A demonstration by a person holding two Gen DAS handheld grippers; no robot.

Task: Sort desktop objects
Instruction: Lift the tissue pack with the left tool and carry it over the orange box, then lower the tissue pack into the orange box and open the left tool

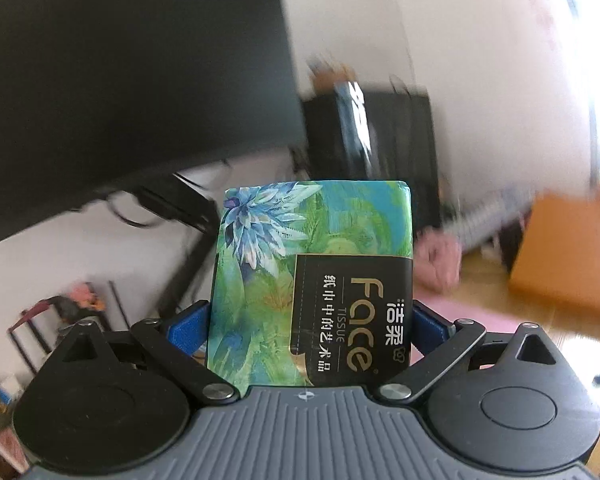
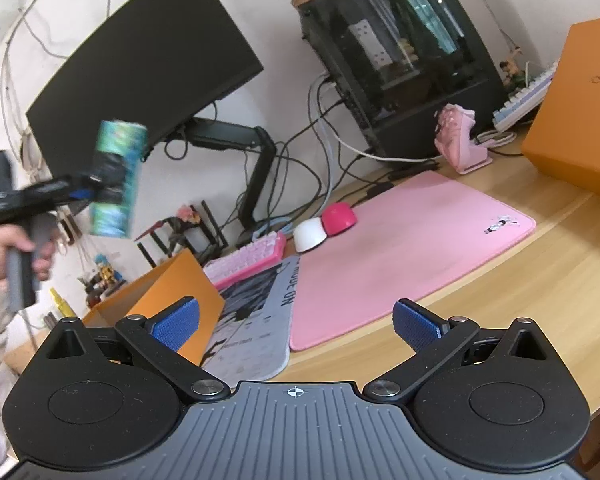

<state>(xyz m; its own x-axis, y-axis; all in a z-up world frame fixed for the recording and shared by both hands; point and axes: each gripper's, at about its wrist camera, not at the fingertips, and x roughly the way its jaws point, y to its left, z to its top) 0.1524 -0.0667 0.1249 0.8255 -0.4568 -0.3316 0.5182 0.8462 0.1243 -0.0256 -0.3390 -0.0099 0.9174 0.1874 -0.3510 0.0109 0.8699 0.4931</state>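
Left claw, left wrist view: left gripper (image 1: 310, 326) is clamping a tissue pack (image 1: 312, 280) by its lower half, one blue pad pressing on each side.
Tissue pack, left wrist view: it is standing upright between the pads, floral wrap facing the camera, clear of the desk, with a monitor (image 1: 132, 76) blurring behind it.
Risk, left wrist view: the pack is soft, so the pads may be squeezing wrap rather than bulk; a quick swing could be letting it slide out.
Right claw, right wrist view: right gripper (image 2: 296, 326) is hanging over the desk's near edge (image 2: 540, 288) with its fingers spread wide, gripping nothing.
Tissue pack, right wrist view: it is hovering high past the desk's left end, above an orange box (image 2: 168, 292), held out by a hand (image 2: 16, 252).
Risk, right wrist view: a drop from that height could be landing on the pink keyboard (image 2: 248, 262) or the figurines at the back left corner.
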